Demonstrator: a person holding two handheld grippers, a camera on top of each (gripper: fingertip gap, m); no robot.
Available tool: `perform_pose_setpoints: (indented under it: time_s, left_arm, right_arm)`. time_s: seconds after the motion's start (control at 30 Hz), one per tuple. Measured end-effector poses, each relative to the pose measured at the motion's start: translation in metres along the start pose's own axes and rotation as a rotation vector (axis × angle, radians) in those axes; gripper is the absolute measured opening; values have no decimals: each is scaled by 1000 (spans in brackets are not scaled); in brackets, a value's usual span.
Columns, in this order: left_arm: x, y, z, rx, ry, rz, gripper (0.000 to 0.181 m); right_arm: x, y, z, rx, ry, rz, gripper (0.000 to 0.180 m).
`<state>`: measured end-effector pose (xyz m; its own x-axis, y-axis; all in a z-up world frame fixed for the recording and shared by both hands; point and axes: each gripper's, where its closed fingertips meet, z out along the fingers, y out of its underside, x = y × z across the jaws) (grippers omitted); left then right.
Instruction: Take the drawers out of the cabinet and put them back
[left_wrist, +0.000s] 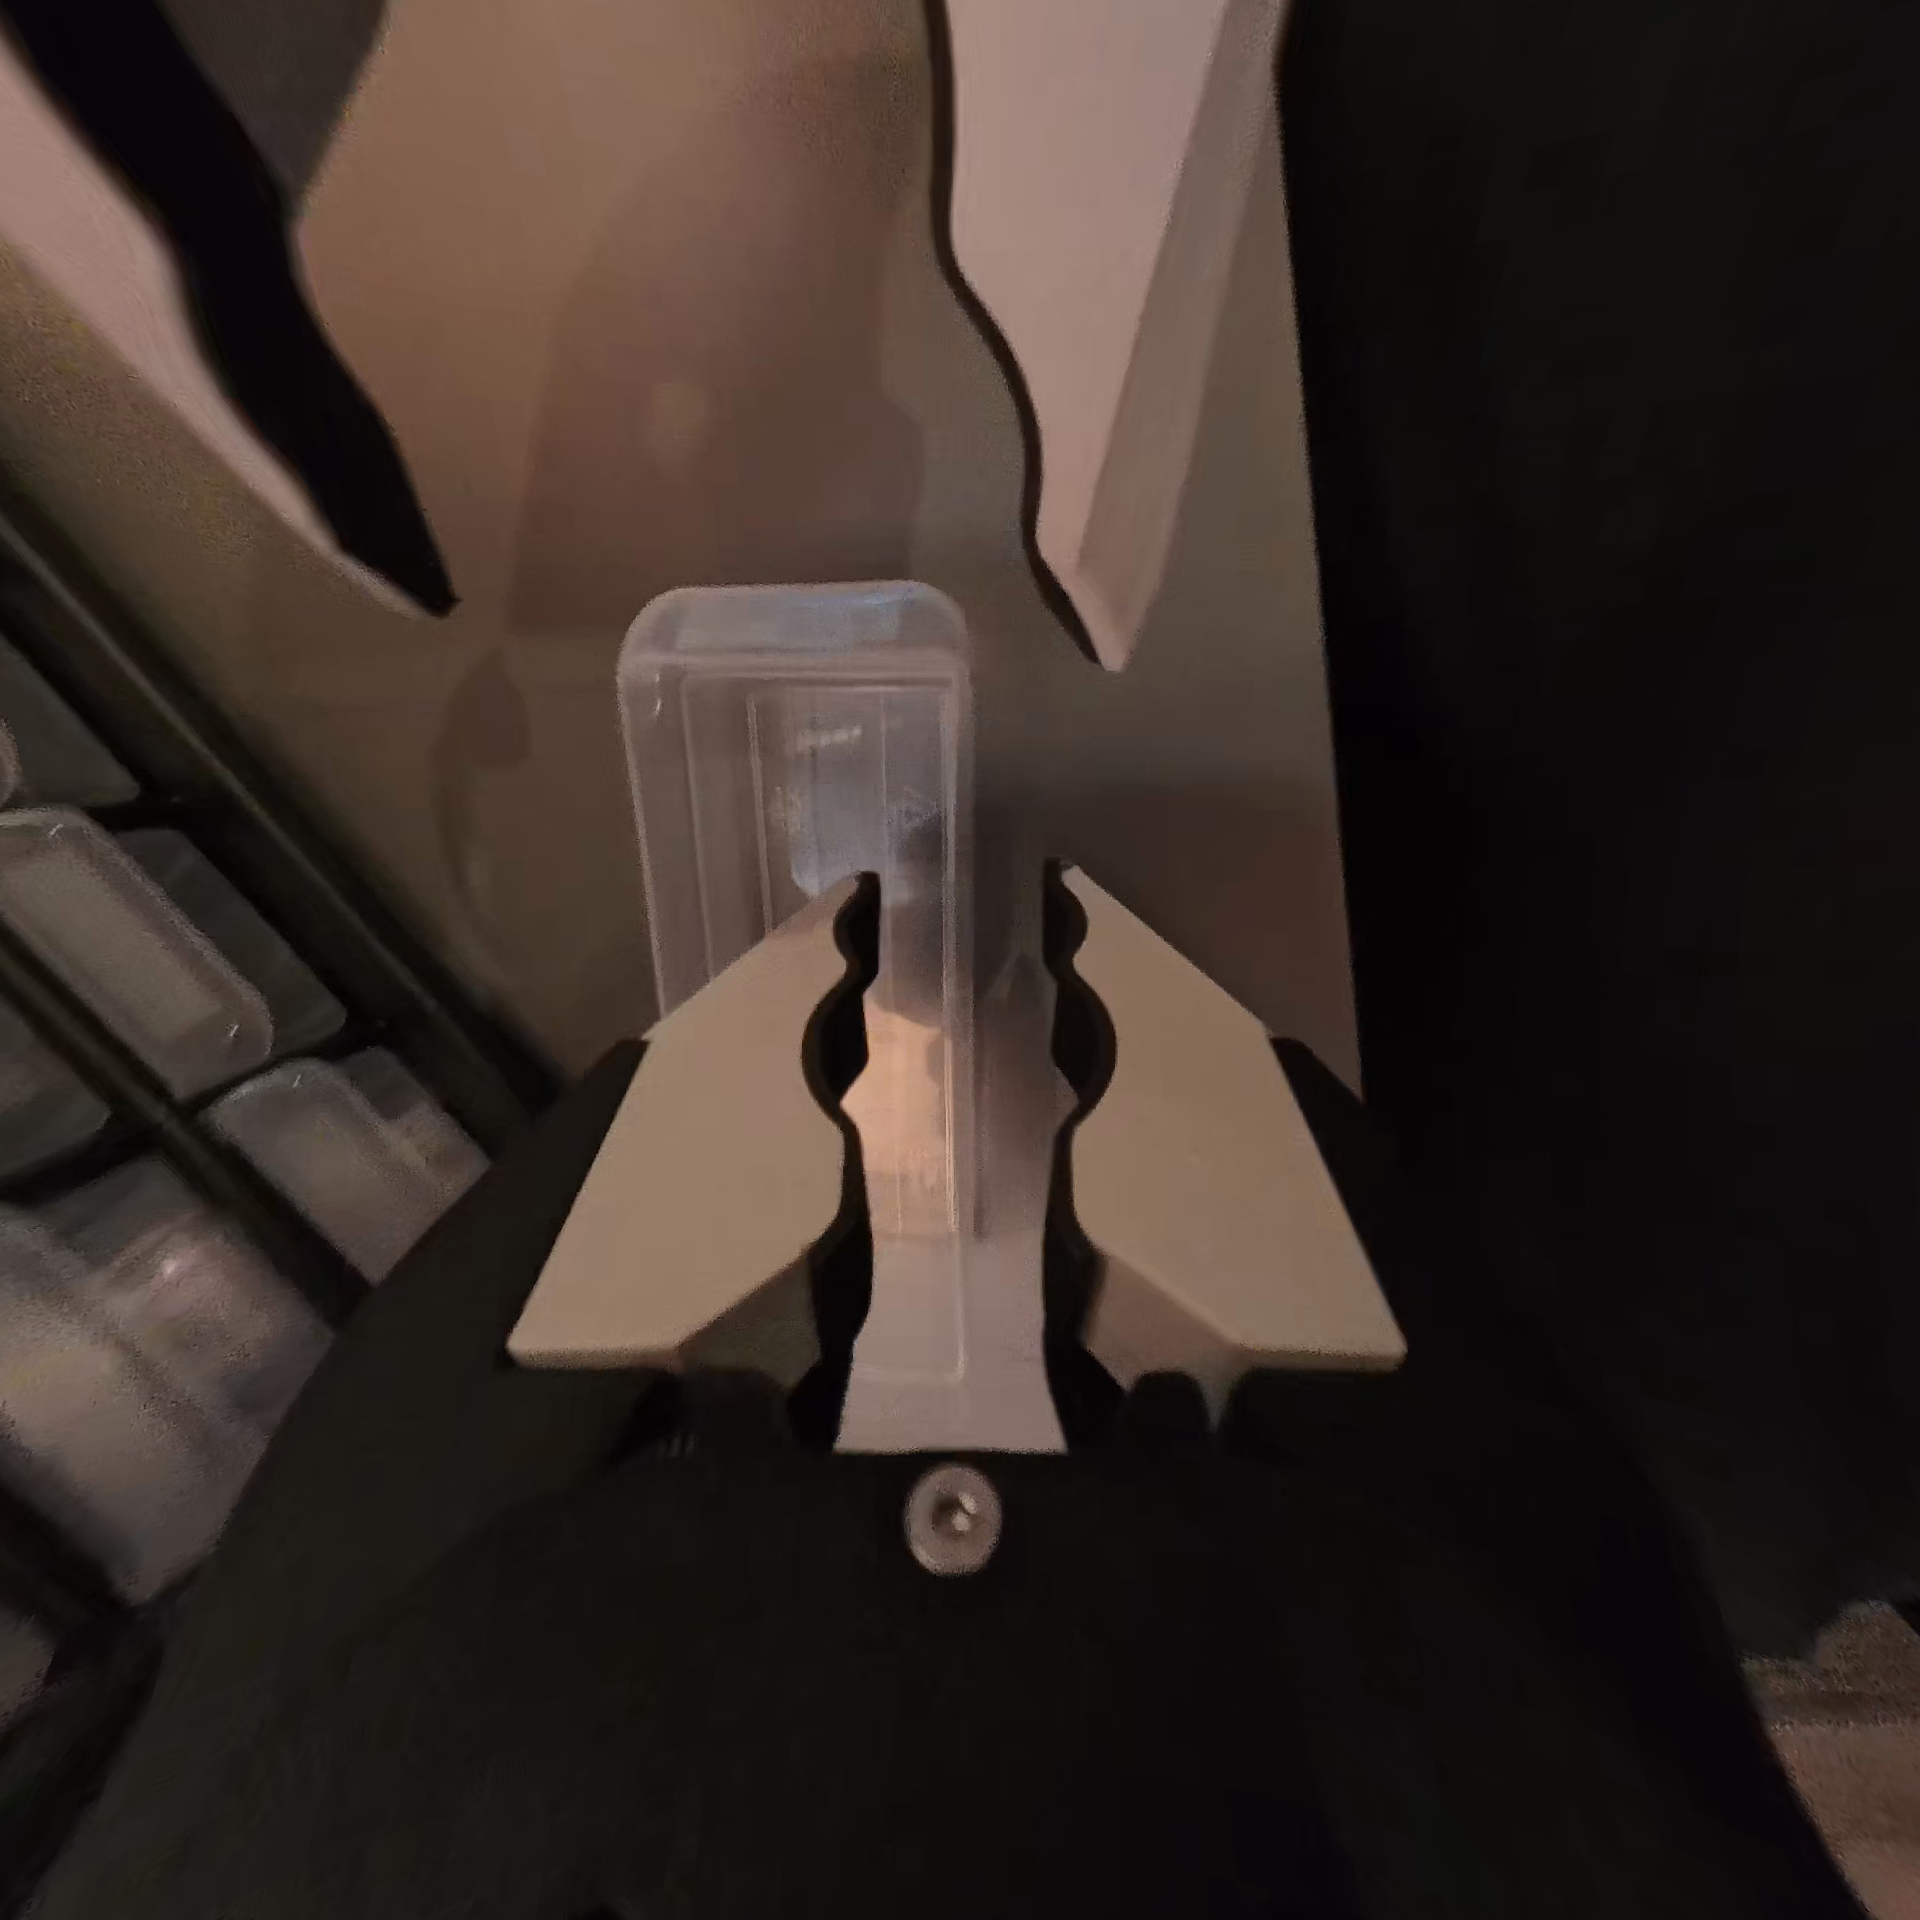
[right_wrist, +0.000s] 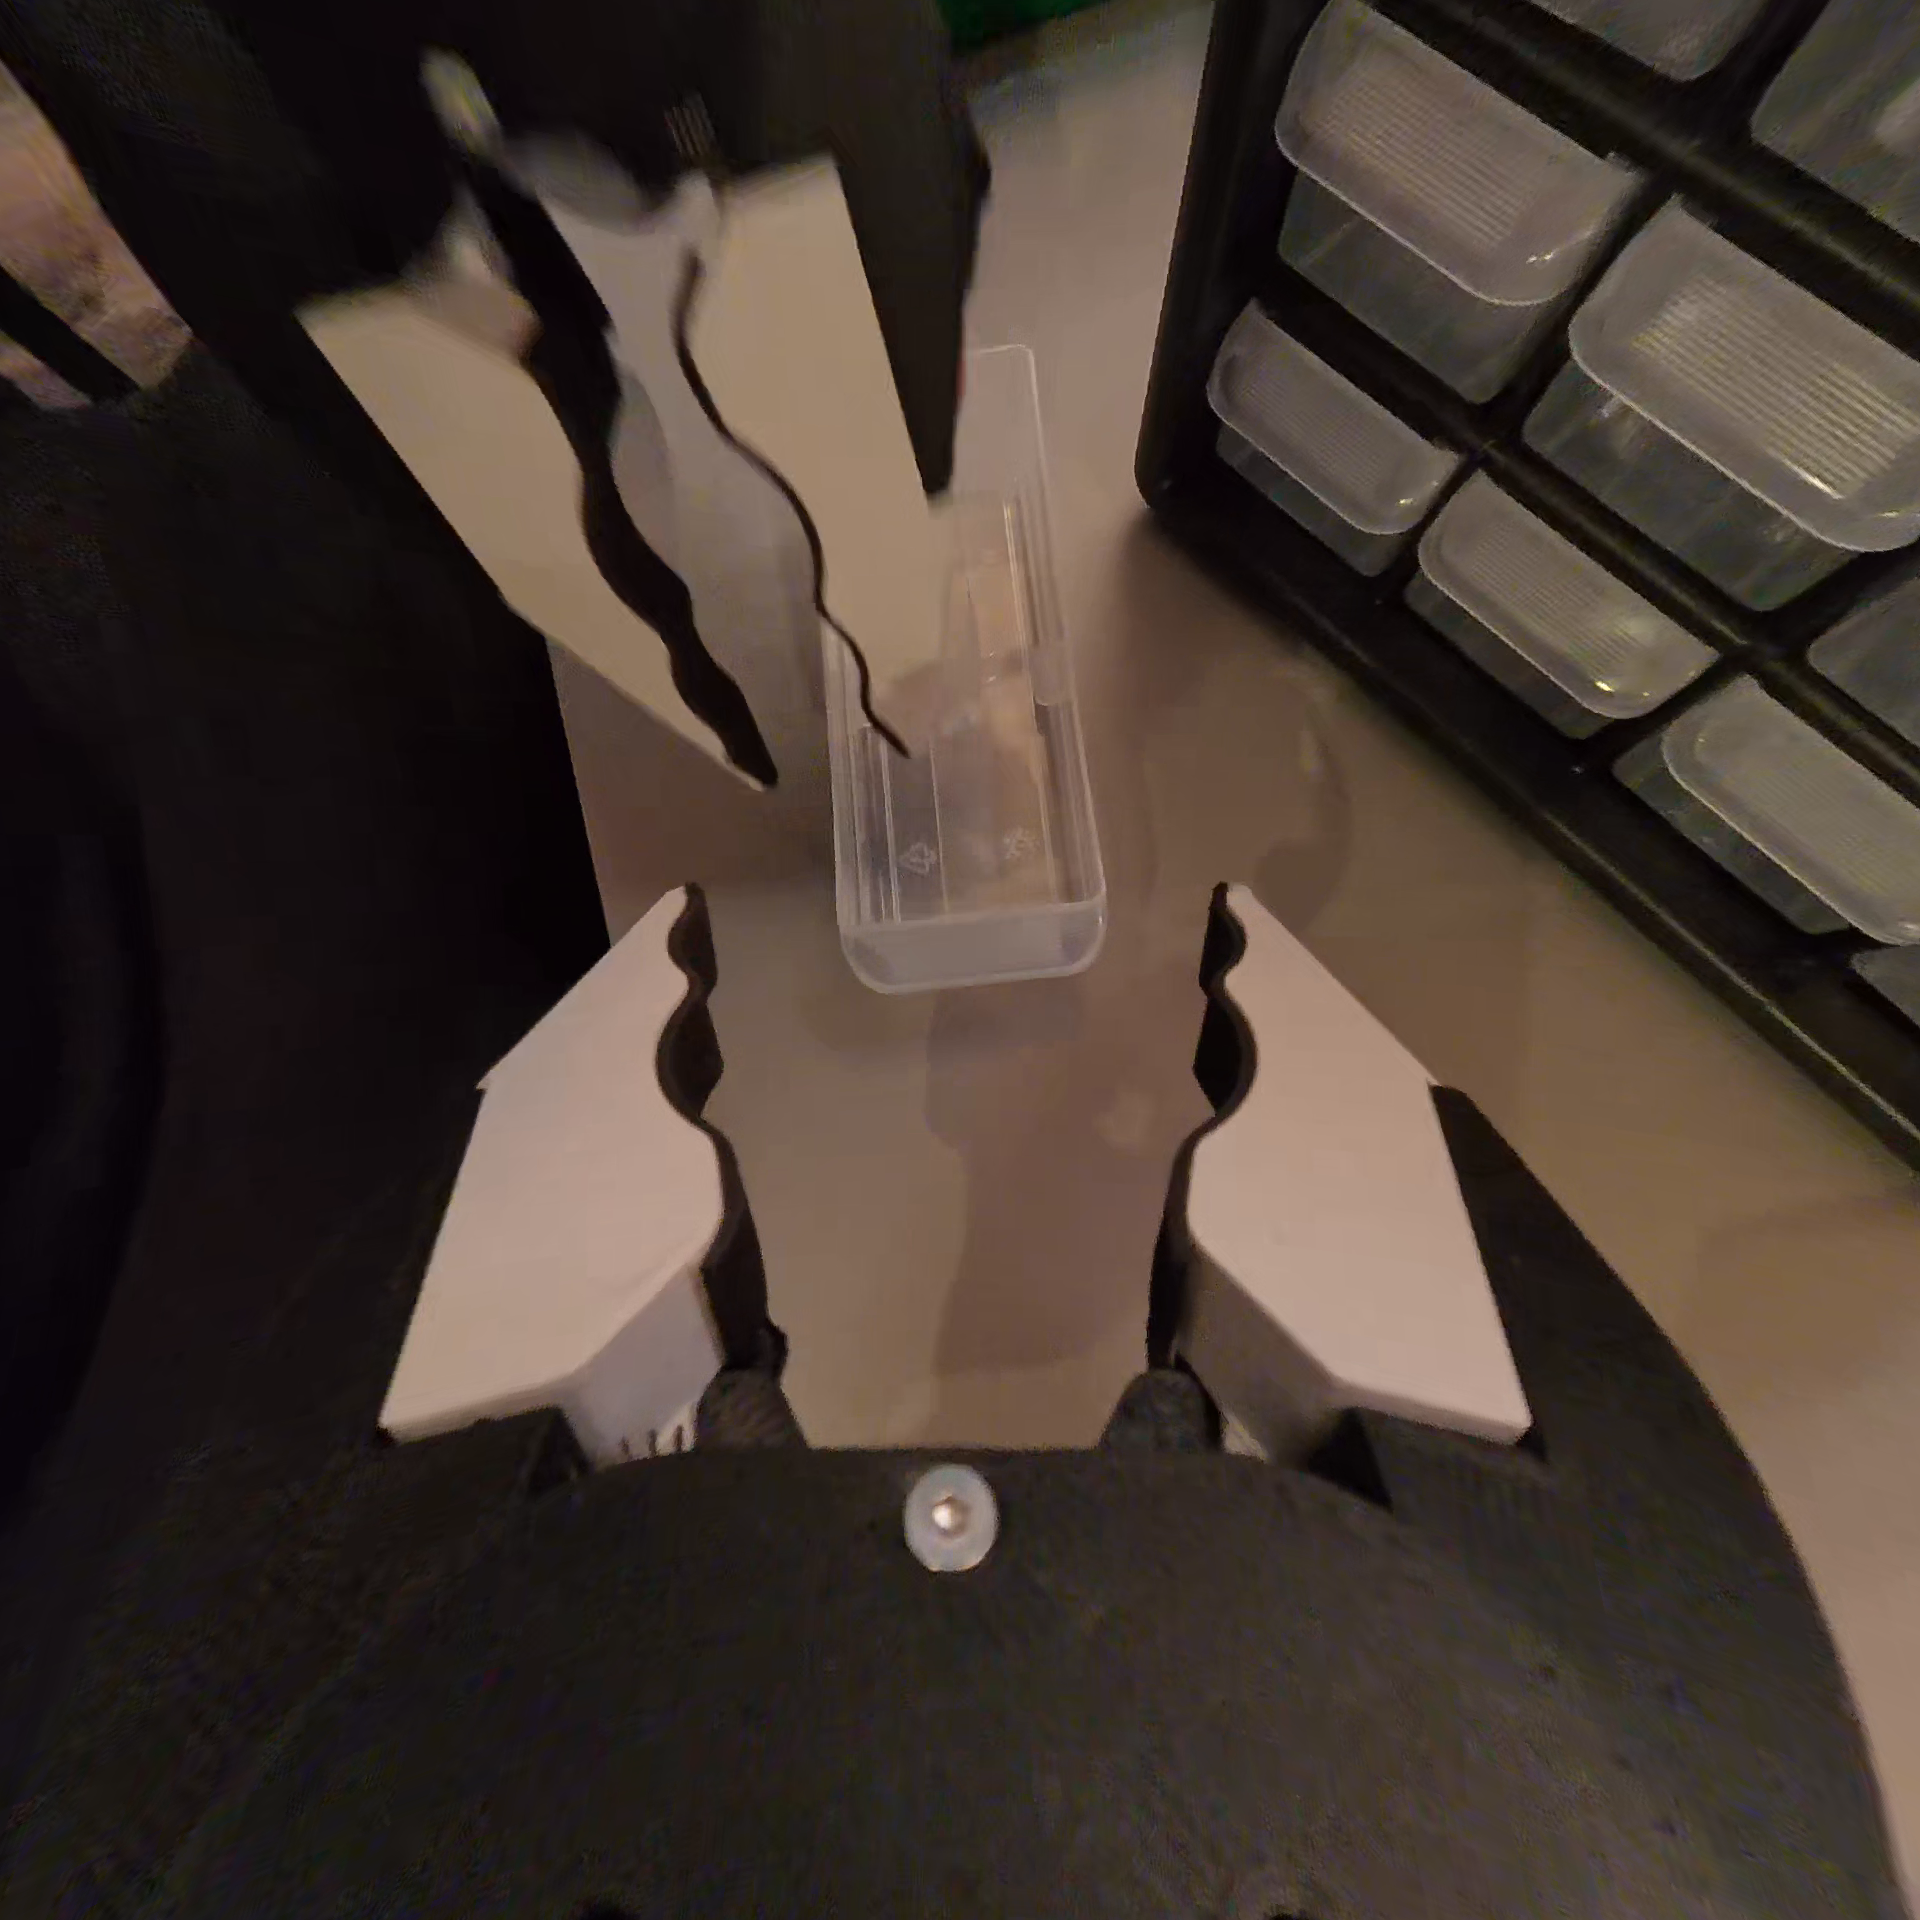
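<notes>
A small clear plastic drawer (right_wrist: 971, 769) lies out of its cabinet on a pale, smooth tabletop (right_wrist: 1039, 1195). It is long and narrow, open at the top, and something small and hard to make out sits inside it.

In the left wrist view, the left gripper (left_wrist: 961, 883) reaches over the drawer (left_wrist: 800, 790) from one short end. Its two pale fingers with wavy black inner edges are spread a little, and one long side wall of the drawer runs between them. The fingers do not visibly press that wall. The right wrist view shows this same gripper (right_wrist: 842, 769) from the far side, with one fingertip dipping inside the drawer and the other outside it.

The right gripper (right_wrist: 956, 894) hovers above the tabletop just short of the drawer's near end. Its fingers are spread wide, with nothing between them. In the left wrist view its two fingers (left_wrist: 1070, 312) enter from the top, blurred.

The black cabinet (right_wrist: 1226, 312) stands near the drawer, to the right in the right wrist view. Its grid of compartments holds rows of frosted clear drawers (right_wrist: 1455, 208), all pushed in where visible. The left wrist view shows part of the same cabinet (left_wrist: 239, 831) at its left edge.
</notes>
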<state>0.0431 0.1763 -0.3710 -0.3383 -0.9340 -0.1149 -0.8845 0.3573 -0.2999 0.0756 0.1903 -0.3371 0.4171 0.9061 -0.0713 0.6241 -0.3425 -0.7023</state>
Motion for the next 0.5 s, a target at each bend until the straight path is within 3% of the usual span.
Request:
perform_pose_setpoints:
  time_s: [0.17,0.27,0.33,0.43,0.5]
  left_arm:
    - [-13,-13,-96,191,-64,-6,23]
    - [-53,-35,-174,394,-258,-20,27]
    - [-92,-30,-210,412,-435,-55,30]
    - [-142,-15,-225,391,-558,-125,34]
    - [-162,-11,-215,409,-518,-183,35]
  right_arm:
    - [-3,-4,20,-42,9,-34,102]
    - [0,-1,41,-132,44,-62,94]
    - [3,7,54,-197,54,-47,84]
    - [2,13,61,-226,44,-34,71]
    - [3,14,60,-227,47,-28,70]
